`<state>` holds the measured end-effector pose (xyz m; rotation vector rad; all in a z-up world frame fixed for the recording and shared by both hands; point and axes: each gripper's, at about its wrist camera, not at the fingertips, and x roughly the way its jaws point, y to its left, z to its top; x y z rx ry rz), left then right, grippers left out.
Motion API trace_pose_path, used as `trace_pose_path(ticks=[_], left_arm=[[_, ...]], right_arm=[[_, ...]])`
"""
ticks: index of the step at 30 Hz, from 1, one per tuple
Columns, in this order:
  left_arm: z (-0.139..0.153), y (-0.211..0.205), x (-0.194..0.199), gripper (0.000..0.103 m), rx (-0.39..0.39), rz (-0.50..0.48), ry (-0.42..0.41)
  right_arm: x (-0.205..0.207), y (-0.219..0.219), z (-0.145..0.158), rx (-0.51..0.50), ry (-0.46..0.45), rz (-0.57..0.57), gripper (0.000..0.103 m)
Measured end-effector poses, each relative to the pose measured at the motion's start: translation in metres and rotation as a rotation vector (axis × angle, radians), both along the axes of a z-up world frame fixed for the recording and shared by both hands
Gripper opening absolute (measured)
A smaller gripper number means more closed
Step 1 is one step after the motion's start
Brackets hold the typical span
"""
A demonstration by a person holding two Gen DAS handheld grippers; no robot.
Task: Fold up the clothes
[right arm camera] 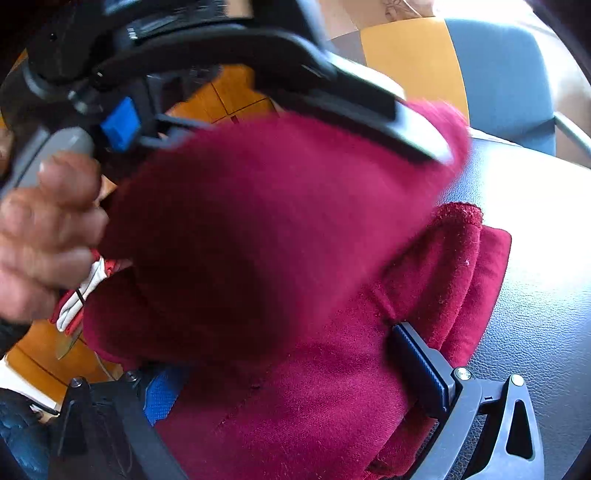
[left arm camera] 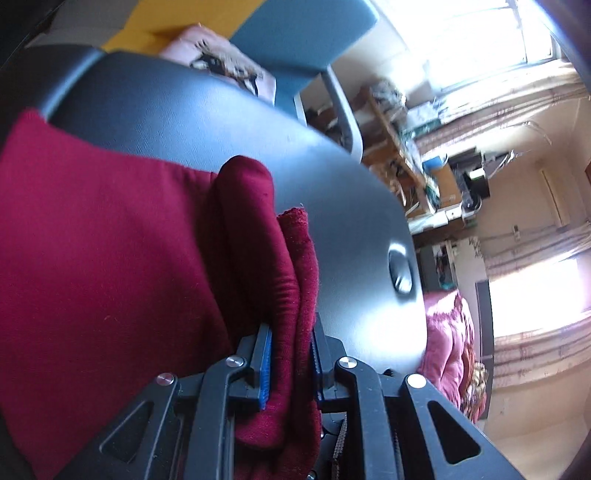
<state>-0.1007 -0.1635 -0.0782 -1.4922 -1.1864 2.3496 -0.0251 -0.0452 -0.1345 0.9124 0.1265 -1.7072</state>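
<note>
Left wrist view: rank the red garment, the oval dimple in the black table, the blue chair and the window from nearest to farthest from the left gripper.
1. Red garment: clamped in the left gripper.
2. Oval dimple: right, on the black table.
3. Blue chair: beyond the table's far edge, top.
4. Window: back wall, upper right.

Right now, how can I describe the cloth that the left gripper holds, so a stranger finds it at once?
Find the dark table with the rounded edge. On it lies a red cloth, the only deep red fabric there. The left gripper pinches a bunched fold of it between blue pads; the pink cloth behind is paler and printed.
</note>
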Motion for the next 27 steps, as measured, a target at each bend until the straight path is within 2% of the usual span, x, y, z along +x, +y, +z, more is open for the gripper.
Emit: trace_pose_path(ticks=[3, 6, 9, 10, 12, 15, 17, 21, 24, 27], left_arm=[[-0.017, 0.009, -0.005, 0.016, -0.038, -0.023, -0.042], [-0.024, 0.008, -0.004, 0.017, -0.034, -0.013, -0.071], [-0.016, 0.007, 0.001, 0.021, 0.020, -0.010, -0.069], [-0.010, 0.007, 0.003, 0.025, 0.049, -0.012, -0.055], [0.004, 0.004, 0.012, 0.025, 0.124, -0.020, -0.013], [0.029, -0.007, 0.031, 0.025, 0.173, -0.043, 0.071], [0.050, -0.017, 0.048, 0.030, 0.191, -0.039, 0.151], [0.058, -0.064, 0.088, 0.031, 0.142, 0.113, 0.242], [0.033, -0.109, 0.127, 0.031, 0.055, 0.281, 0.199], [0.007, -0.119, 0.148, 0.031, -0.012, 0.339, 0.147]], right_arm=[[0.004, -0.003, 0.000, 0.011, 0.016, 0.001, 0.103], [0.010, -0.009, 0.001, 0.041, 0.050, 0.000, 0.103], [0.015, -0.009, 0.004, 0.039, 0.062, 0.001, 0.103], [0.016, -0.007, 0.005, 0.033, 0.061, 0.007, 0.103], [0.019, -0.002, 0.008, 0.019, 0.057, 0.019, 0.103], [0.020, 0.005, 0.011, 0.003, 0.034, 0.024, 0.103], [0.020, 0.011, 0.015, -0.005, 0.014, 0.019, 0.103], [0.025, 0.028, 0.025, -0.027, -0.008, -0.005, 0.103], [0.033, 0.039, 0.027, -0.042, -0.035, -0.021, 0.103], [0.048, 0.042, 0.028, -0.053, -0.050, -0.009, 0.103]])
